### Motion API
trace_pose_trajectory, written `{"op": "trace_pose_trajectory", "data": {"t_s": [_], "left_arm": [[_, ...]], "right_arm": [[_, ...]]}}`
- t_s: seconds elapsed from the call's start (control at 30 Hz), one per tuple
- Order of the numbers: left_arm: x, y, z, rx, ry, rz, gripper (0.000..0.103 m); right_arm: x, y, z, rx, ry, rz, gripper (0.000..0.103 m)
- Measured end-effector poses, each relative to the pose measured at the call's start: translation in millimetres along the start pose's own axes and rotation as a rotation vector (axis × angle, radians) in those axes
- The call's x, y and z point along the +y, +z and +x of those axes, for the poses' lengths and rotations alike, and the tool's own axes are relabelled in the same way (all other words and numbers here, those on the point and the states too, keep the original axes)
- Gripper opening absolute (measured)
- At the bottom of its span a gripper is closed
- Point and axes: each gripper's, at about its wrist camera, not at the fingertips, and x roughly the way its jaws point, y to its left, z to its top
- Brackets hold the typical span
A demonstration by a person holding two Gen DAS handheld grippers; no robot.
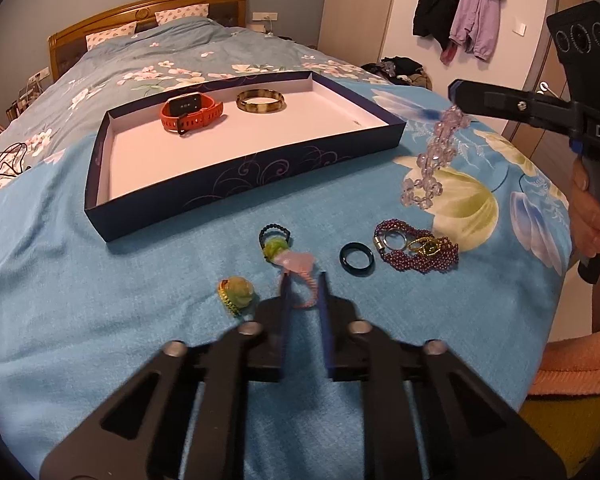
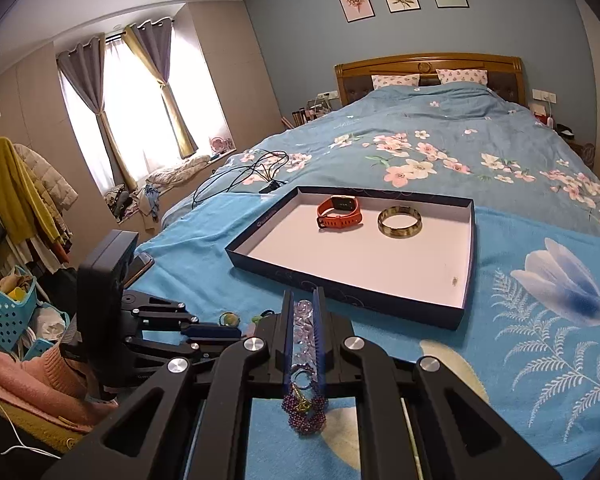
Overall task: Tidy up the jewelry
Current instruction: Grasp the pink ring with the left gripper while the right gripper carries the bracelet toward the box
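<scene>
On the blue blanket at the bed's foot, the tray [image 1: 260, 168] holds watch and bangle, evidently the sorting destination; the right gripper [image 1: 454, 98] is clamped on a lilac bead strand [image 1: 434, 156], the left gripper [image 1: 303, 280] closed on a pink bracelet [image 1: 298, 262] near the blanket's front edge.

Blue bedspread [image 1: 100, 280] — a shallow box [image 1: 236, 178], rings, beaded bracelets lie on it.
</scene>
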Motion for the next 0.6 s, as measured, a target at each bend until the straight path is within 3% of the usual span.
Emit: {"op": "trace_pose_trajectory", "data": {"t_s": [0.3,0.6], "left_arm": [[1.6,4.1,-7.8,-0.035,0.002,-0.015,0.002],[13.1,14.7,-26.0,-0.086,-0.056,-0.073,0.001]], "right_arm": [[-6.1,2.8,1.7,-0.014,0.000,0.016,0.008],[-8.6,5.4,0.3,-0.026,0.007,0.025,0.008]]}}
